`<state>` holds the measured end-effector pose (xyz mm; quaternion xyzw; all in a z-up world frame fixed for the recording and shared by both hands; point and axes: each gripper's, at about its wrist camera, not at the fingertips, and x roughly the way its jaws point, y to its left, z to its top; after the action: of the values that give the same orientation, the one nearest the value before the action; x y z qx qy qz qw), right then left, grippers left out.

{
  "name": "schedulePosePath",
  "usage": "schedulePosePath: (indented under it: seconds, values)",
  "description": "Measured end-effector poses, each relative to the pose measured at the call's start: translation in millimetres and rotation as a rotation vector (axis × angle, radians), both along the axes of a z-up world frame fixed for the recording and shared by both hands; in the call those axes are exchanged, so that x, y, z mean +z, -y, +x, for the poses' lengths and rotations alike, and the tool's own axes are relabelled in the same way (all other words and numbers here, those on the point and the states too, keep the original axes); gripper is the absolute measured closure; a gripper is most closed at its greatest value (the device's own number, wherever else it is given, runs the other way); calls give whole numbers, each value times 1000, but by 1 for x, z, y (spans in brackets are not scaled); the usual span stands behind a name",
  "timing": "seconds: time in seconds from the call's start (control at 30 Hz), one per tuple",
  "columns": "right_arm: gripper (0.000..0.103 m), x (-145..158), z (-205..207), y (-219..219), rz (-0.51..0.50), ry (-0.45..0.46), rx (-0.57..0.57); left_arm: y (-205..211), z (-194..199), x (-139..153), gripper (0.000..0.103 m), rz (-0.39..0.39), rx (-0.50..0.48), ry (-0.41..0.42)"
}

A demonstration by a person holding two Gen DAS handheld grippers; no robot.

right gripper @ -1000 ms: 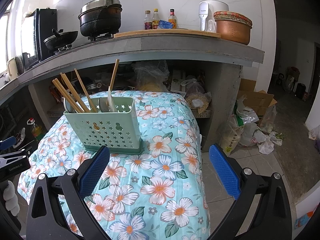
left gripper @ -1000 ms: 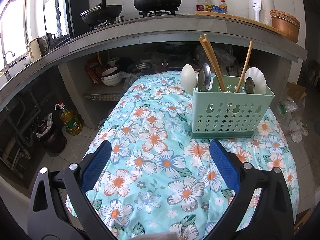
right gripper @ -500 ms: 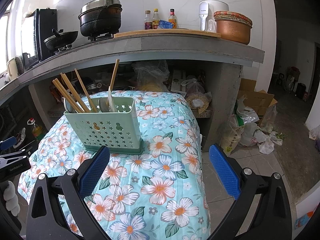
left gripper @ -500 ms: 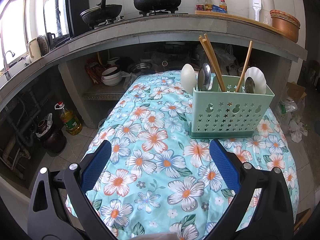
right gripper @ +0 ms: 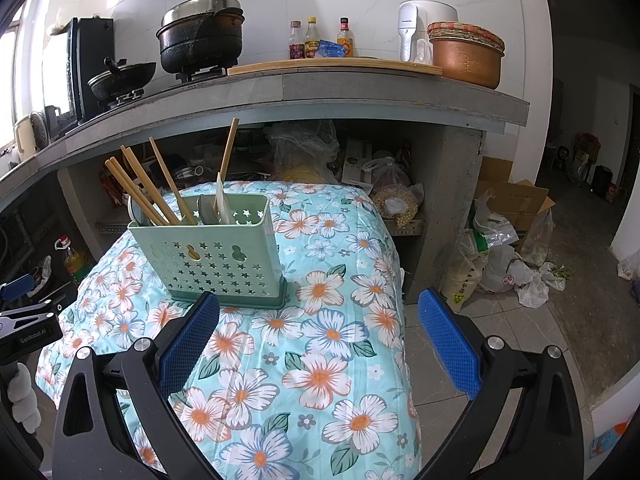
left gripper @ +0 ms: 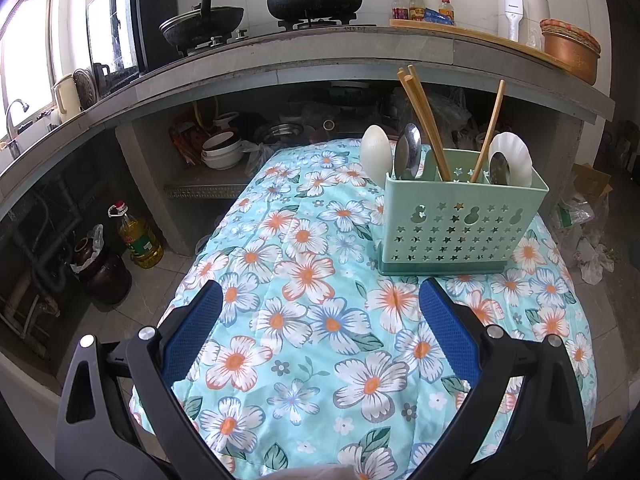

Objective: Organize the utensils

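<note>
Nothing has shifted since the earlier frames; both tongs hold as before. Pale green perforated plastic utensil caddy [left gripper: 460,224] stands upright on the floral quilted cloth [left gripper: 304,320] covering the table, towards its far end. Inside: bamboo chopsticks [left gripper: 424,128] leaning, a steel spoon [left gripper: 408,152], white ceramic spoons [left gripper: 376,152]. Left gripper [left gripper: 320,332] hovers with blue textured pads apart, empty. Right gripper [right gripper: 320,340] likewise spread, empty. Beyond, a grey concrete counter [right gripper: 360,88] carries a blackened pot [right gripper: 200,40].

No visible change, both views unchanged
</note>
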<state>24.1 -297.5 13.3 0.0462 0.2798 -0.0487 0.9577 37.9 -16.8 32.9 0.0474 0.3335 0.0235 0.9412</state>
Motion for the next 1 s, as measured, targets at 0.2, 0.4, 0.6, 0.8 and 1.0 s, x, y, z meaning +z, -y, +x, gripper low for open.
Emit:
schedulePosePath:
  seconds: [0.2, 0.4, 0.6, 0.8, 1.0]
  values:
    - [6, 0, 0, 0, 0, 0, 1, 0, 1, 1, 8, 1, -1, -1]
    - [6, 0, 0, 0, 0, -1, 1, 0, 1, 0, 8, -1, -1, -2]
    - [6, 0, 0, -2, 1, -1, 4, 0, 1, 0, 8, 0, -2, -2]
    - [6, 0, 0, -3, 2, -1, 7, -1, 1, 0, 8, -1, -2, -3]
    - [6, 0, 0, -4, 1, -1, 9, -1, 0, 0, 8, -2, 2, -3]
